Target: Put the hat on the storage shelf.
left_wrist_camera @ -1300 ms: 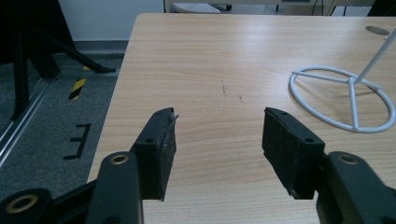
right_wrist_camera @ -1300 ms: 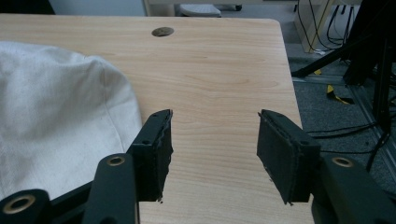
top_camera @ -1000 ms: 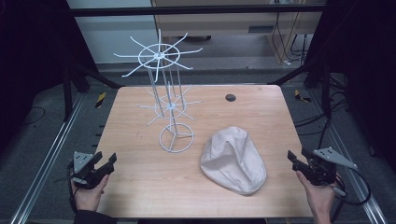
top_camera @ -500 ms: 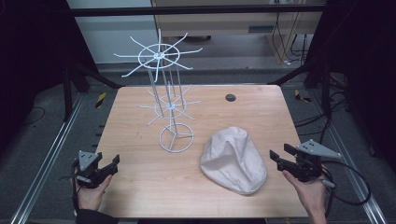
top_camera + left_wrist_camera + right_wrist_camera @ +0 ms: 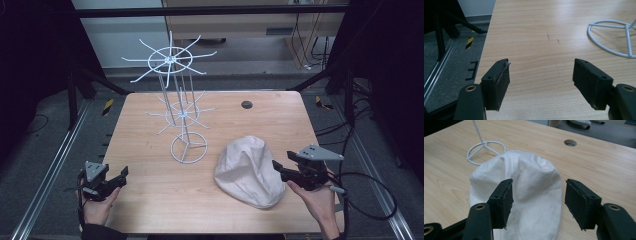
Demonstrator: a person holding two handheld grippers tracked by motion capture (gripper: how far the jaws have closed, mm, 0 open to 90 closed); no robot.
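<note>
A white cloth cap (image 5: 249, 170) (image 5: 524, 190) lies flat on the wooden table (image 5: 150, 200), right of centre. My right gripper (image 5: 278, 168) (image 5: 537, 200) is open at the cap's right edge, its jaws spread just above the cloth with nothing between them. A white wire rack (image 5: 175, 95) with two tiers of spokes stands on a ring base (image 5: 189, 146) (image 5: 614, 37) (image 5: 486, 150) left of the cap. My left gripper (image 5: 120, 176) (image 5: 541, 80) hangs open over the table's front left corner, far from both.
A round cable hole (image 5: 246, 104) (image 5: 570, 142) sits in the table near its far edge. Dark frame posts and rails run along both sides of the table. Cables trail on the floor to the right.
My right gripper has moved left and forward from the table's right edge until it reaches the cap's rim. The left gripper has barely shifted.
</note>
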